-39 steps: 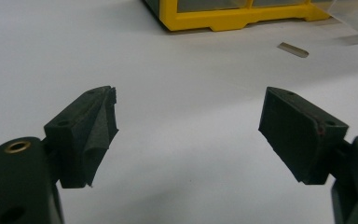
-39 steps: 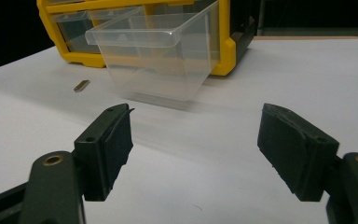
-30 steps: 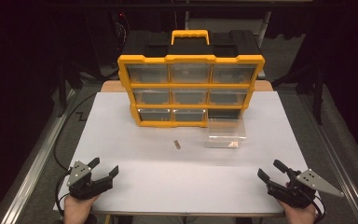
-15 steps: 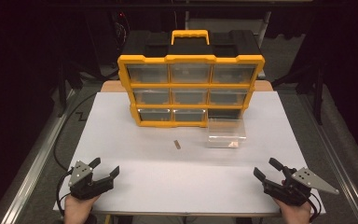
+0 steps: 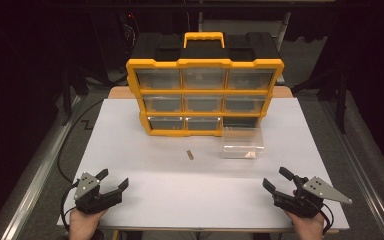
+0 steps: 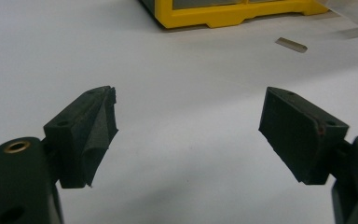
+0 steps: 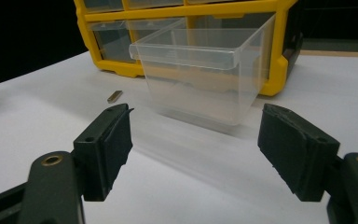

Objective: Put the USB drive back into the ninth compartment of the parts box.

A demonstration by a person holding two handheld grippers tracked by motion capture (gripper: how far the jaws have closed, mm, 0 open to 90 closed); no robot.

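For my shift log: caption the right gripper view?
Open right gripper faces a clear drawer standing before the yellow organizer, small metal piece alongside.

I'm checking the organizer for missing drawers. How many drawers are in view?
9: eight in the yellow organizer, three in the top row, three in the middle, two at bottom left; one clear drawer stands out on the table.

White table point(image 5: 145, 150) on wooden top; dark room; grey floor point(image 5: 375, 150).
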